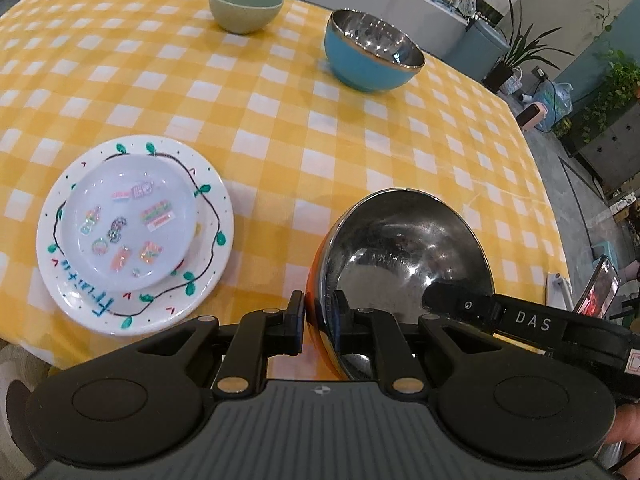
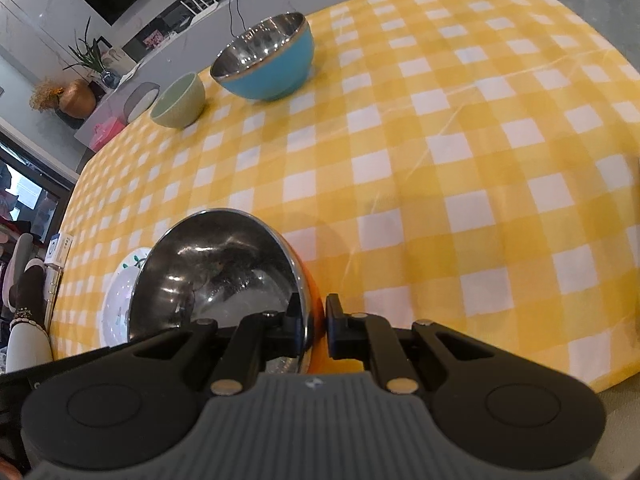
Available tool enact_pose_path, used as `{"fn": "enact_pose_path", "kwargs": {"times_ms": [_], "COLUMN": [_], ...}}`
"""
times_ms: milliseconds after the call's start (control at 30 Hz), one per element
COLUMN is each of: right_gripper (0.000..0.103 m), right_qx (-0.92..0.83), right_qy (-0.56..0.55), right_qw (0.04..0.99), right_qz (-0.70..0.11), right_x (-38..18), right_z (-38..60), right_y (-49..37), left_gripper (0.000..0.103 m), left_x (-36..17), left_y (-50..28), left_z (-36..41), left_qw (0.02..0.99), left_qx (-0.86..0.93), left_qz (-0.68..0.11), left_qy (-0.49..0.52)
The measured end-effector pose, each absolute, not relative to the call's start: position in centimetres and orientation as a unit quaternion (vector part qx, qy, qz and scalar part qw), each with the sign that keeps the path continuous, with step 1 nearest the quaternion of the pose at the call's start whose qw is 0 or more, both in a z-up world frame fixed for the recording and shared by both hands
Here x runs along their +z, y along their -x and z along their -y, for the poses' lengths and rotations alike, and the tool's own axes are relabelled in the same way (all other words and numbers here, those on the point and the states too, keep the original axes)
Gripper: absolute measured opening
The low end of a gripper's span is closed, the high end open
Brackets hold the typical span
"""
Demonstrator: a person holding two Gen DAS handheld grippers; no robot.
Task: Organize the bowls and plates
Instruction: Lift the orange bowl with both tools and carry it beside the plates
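**Both tongs pinch the orange bowl's rim**

The left gripper (image 1: 320, 322) and right gripper (image 2: 314, 326) each clench opposite rim walls of the orange steel-lined bowl (image 1: 404, 264), tilted above the yellow checked tablecloth (image 1: 280, 120). Left of it sits a small sticker plate (image 1: 132, 220) stacked on the painted plate (image 1: 208, 264). Far ahead stand the blue bowl (image 1: 368, 68) and green bowl (image 1: 244, 8).

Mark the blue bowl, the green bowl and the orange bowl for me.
blue bowl (image 1: 366, 68): left wrist view, outer wall.
green bowl (image 1: 244, 14): left wrist view, outer wall.
orange bowl (image 2: 216, 276): right wrist view, shiny steel inside.
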State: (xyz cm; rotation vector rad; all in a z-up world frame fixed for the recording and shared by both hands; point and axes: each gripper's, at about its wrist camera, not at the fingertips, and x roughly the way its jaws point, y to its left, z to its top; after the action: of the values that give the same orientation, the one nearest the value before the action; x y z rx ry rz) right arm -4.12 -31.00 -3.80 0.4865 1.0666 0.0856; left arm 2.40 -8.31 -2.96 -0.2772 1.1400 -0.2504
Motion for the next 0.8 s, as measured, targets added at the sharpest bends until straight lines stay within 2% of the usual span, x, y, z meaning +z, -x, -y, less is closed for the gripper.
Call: {"fn": "enact_pose_path", "kwargs": {"times_ms": [500, 633, 667, 700, 767, 800], "right_gripper": [0.01, 0.014, 0.015, 0.016, 0.029, 0.03], "right_qx": [0.041, 0.044, 0.043, 0.043, 0.043, 0.043], "right_qy": [-0.208, -0.205, -0.203, -0.201, -0.2, -0.199], "right_qw": [0.83, 0.83, 0.832, 0.834, 0.835, 0.836], "right_qz": [-0.515, -0.516, -0.514, -0.513, -0.511, -0.509], "right_x": [-4.15, -4.08, -4.01, -3.93, -3.87, -3.79], "right_z": [30.5, 30.36, 30.33, 30.29, 30.24, 30.19], "right_y": [3.99, 3.94, 4.0, 4.03, 4.08, 4.1], "left_gripper": [0.015, 0.016, 0.017, 0.023, 0.032, 0.034], "left_x": [-3.51, -3.4, -3.37, -3.33, -3.2, -3.13], "left_y": [-2.43, -2.44, -2.43, -2.44, -2.39, -2.39], "left_z": [8.41, 8.46, 8.51, 8.55, 8.58, 8.57], "left_qw": [0.824, 0.827, 0.828, 0.829, 0.83, 0.831], "left_qx": [-0.121, -0.122, -0.124, -0.126, -0.127, -0.128], "left_qz": [-0.541, -0.537, -0.536, -0.534, -0.531, -0.53], "left_qy": [0.12, 0.116, 0.113, 0.111, 0.11, 0.109]}}
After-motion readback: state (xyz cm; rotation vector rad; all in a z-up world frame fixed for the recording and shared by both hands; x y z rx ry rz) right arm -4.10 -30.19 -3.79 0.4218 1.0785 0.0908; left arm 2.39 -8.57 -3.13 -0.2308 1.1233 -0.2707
